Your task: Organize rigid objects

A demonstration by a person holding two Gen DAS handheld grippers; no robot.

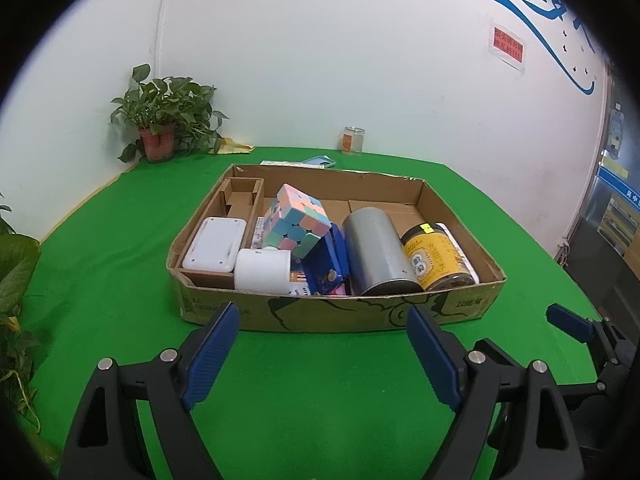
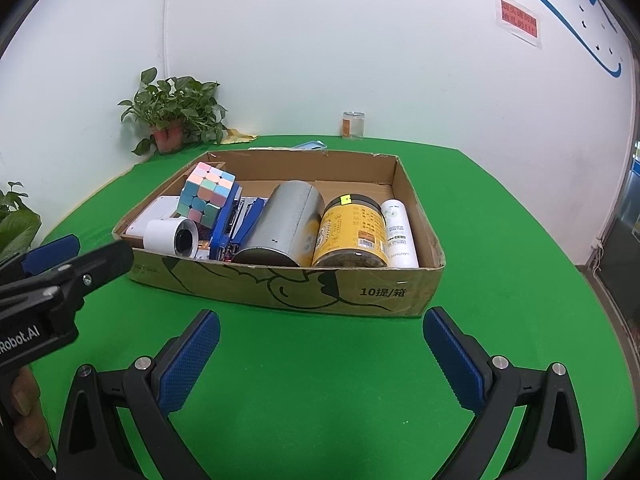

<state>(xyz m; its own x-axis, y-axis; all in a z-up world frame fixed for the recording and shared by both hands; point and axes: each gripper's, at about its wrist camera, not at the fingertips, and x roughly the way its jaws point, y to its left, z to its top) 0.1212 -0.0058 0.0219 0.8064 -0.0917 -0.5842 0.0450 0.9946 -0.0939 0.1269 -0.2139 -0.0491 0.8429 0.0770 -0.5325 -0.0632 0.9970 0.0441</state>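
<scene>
- Both sets of jaws stand spread wide with nothing between them: the left gripper [image 1: 322,314] and the right gripper [image 2: 322,320] hover over bare cloth just short of the box's near wall.
- Green table cloth [image 2: 312,392] covers the whole work surface up to a white wall.
- Cardboard box [image 2: 288,288], shallow and open-topped, sits mid-table (a line drawing and printed characters mark its near wall); every task object lies inside it.
- Silver can [image 2: 286,224] lies on its side near the middle of the box.
- Yellow-labelled jar [image 2: 352,232] lies touching the can's right side, with a white bottle [image 2: 398,232] just beside it against the right wall.
- Pastel puzzle cube [image 1: 298,220] is tilted, propped on a blue stapler [image 1: 326,258].
- White roll [image 2: 172,236] lies at the front left, next to a white rectangular case [image 1: 216,244].
- Potted plant [image 1: 160,120] and a glass jar [image 1: 353,141] stand at the table's far edge.
</scene>
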